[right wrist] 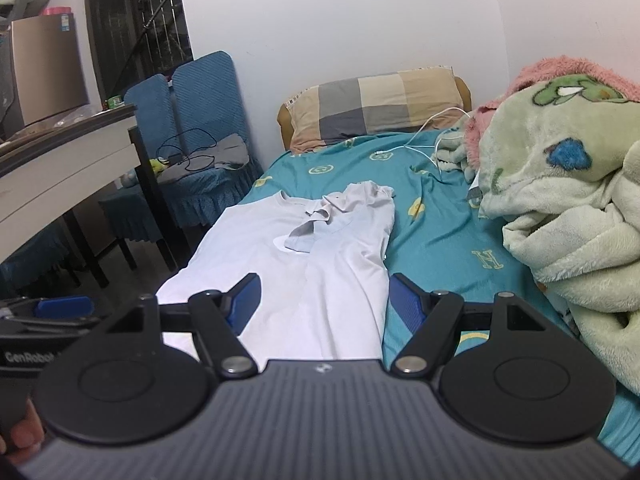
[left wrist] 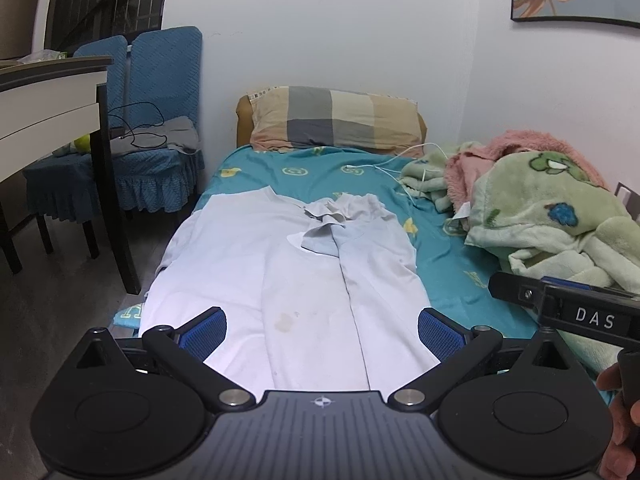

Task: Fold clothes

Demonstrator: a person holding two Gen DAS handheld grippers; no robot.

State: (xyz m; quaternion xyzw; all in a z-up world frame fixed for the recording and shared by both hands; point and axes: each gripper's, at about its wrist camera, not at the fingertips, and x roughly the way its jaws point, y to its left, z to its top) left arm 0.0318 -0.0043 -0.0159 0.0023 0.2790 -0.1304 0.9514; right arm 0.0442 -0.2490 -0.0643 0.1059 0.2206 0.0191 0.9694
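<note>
A pale white shirt [left wrist: 280, 264] [right wrist: 320, 256] lies lengthwise on the teal bedsheet [left wrist: 460, 264] [right wrist: 440, 240]. Its right side is folded in to a centre seam, and a crumpled sleeve sits near the collar at the far end. My left gripper [left wrist: 322, 330] hovers open over the shirt's near hem, with only cloth below its blue pads. My right gripper [right wrist: 325, 300] is open too, above the shirt's near right edge, with nothing held. In each wrist view the other gripper's black body shows at the frame's edge.
A checked pillow [left wrist: 336, 120] [right wrist: 376, 100] lies at the bed's head. A green and pink fleece blanket [left wrist: 540, 216] [right wrist: 560, 200] is heaped on the right, with a white cable [left wrist: 400, 160] beside it. Blue chairs [left wrist: 160, 120] and a table [left wrist: 48, 96] stand left of the bed.
</note>
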